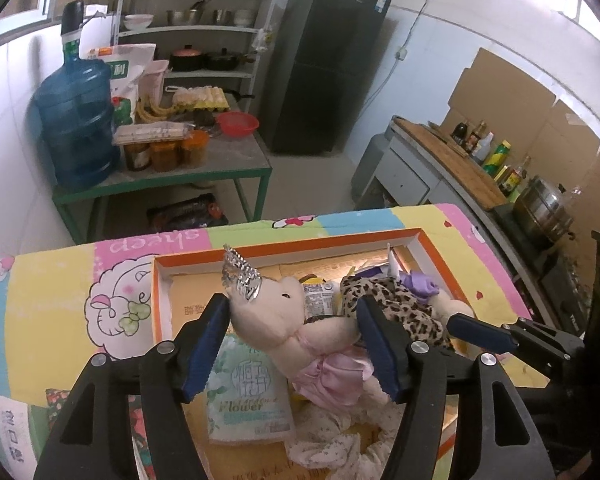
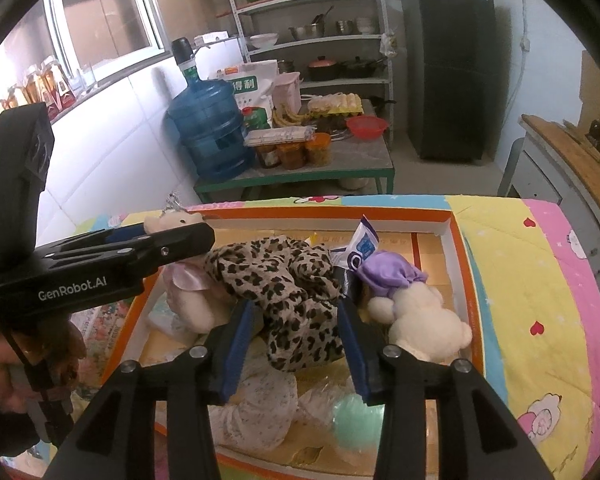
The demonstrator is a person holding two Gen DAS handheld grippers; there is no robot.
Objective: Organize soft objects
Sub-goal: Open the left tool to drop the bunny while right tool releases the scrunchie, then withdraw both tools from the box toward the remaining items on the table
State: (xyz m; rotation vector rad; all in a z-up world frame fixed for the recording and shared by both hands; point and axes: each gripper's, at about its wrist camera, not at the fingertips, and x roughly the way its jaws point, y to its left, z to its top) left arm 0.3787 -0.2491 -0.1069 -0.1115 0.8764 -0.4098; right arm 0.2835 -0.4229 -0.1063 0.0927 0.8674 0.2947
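Note:
An orange-rimmed cardboard box (image 1: 284, 249) on a colourful quilt holds soft things. My left gripper (image 1: 294, 338) is shut on a cream plush bear (image 1: 284, 316) with a silver crown and pink skirt, its pads at the bear's head and arm. In the right wrist view the left gripper (image 2: 172, 240) holds that bear (image 2: 188, 296) at the box's left. My right gripper (image 2: 296, 344) is open around a leopard-print cloth (image 2: 284, 280), not clamping it. A white bear (image 2: 420, 320) in a purple hat lies at right. A floral white cloth (image 2: 256, 404) lies below.
A tissue pack (image 1: 248, 396) and snack packets (image 1: 318, 298) lie in the box, with a pale green ball (image 2: 356, 420) near its front. Beyond the quilt (image 2: 540, 280) stand a green table with a water jug (image 1: 76, 120), shelves, a black fridge (image 1: 328, 64) and a counter (image 1: 452, 160).

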